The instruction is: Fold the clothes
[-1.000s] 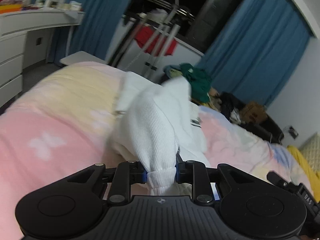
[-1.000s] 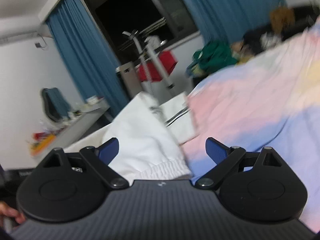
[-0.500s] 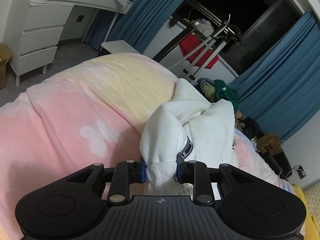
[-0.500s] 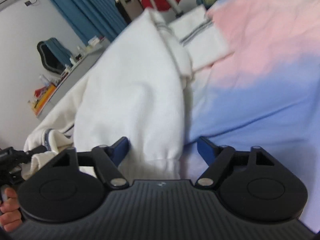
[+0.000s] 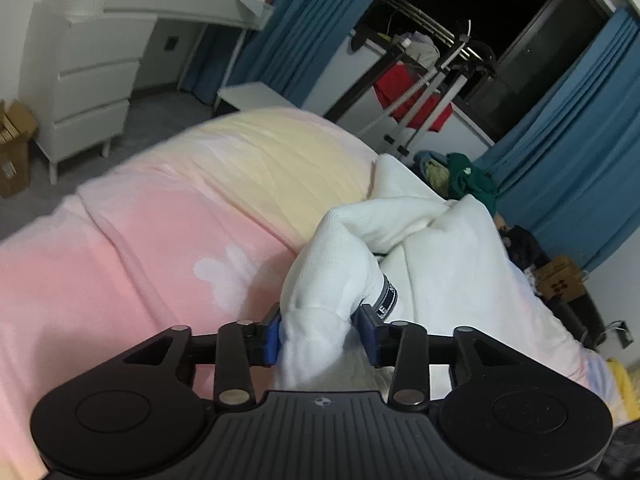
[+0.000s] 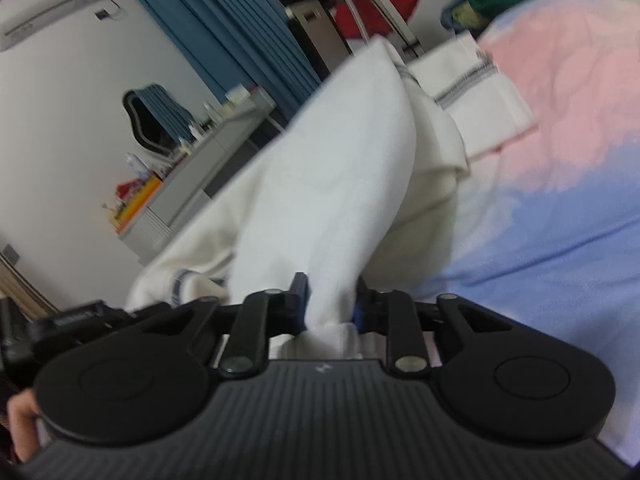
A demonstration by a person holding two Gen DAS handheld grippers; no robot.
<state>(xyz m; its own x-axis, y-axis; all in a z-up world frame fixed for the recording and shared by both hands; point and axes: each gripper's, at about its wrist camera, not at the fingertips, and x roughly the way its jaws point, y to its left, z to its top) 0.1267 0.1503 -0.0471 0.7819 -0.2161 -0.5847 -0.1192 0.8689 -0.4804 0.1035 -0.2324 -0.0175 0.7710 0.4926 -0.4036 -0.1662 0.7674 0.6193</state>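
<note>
Lay bunched on the pastel blanket [image 5: 168,232] of the bed: a white sweatshirt [image 5: 448,248], thick and ribbed at the cuffs, its bulk heaped toward the far side near the clothes rack [image 5: 424,80]. Gripped at one cuff by the left gripper [image 5: 322,336], blue pads pressed into the ribbed knit from both sides, with a grey-banded trim showing just beside the right pad. Pinched at another ribbed edge by the right gripper [image 6: 330,304], narrowed onto a gathered fold of the same sweatshirt [image 6: 328,184], the cloth rising in a taut ridge away from the pads. Probably a sleeve end or hem in the right grip; too blurred to tell which. Held this way, by judgement, to lift two ends at once so the garment could be drawn out and spread flat before any crease was made. Seemed early in the task: nothing yet squared or stacked, fabric twisted between the two holds. Called for pulling the grips apart evenly, since thick knit can slip from a shallow pinch.
</note>
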